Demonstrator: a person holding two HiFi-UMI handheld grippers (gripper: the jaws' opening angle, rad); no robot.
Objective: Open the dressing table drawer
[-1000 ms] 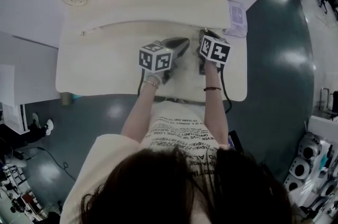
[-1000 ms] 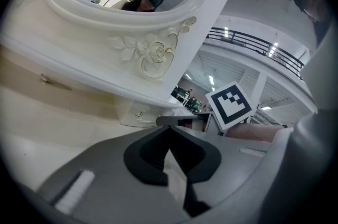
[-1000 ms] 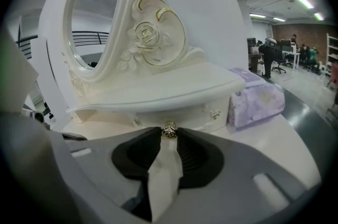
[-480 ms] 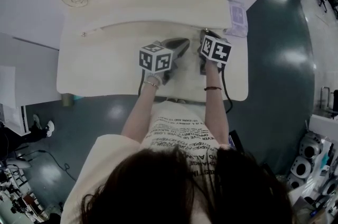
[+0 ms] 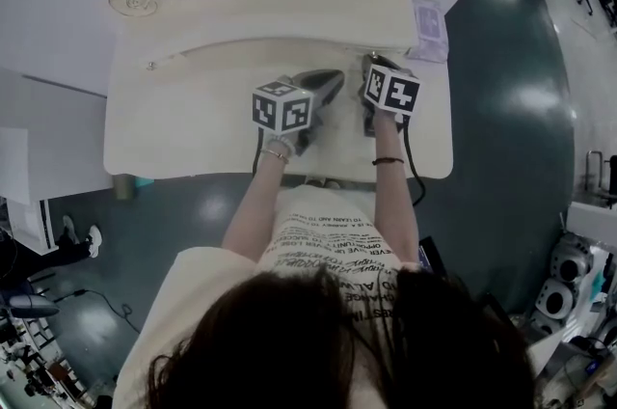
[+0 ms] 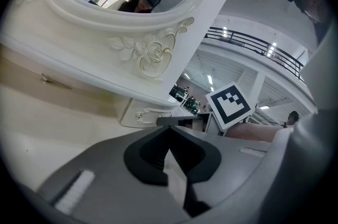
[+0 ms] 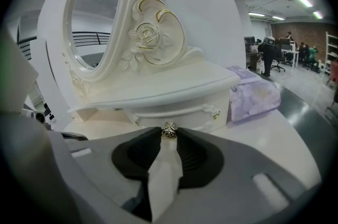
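Observation:
The cream dressing table (image 5: 183, 118) carries a low shelf unit under its oval mirror (image 7: 95, 22). In the right gripper view a small curved drawer front (image 7: 190, 110) with gilt trim sits below that shelf, and its metal knob (image 7: 169, 131) is pinched between the tips of my right gripper (image 7: 169, 136), which is shut on it. How far the drawer stands out I cannot tell. My left gripper (image 6: 168, 128) rests over the tabletop just left of the right one, tips together with nothing in them. The head view shows both marker cubes (image 5: 282, 106) side by side.
A lilac tissue pack (image 7: 253, 93) lies on the table's right end beside the shelf unit, also seen as the lilac pack (image 5: 429, 28) from above. The table's front edge (image 5: 289, 174) is against the person's body. Dark glossy floor surrounds the table.

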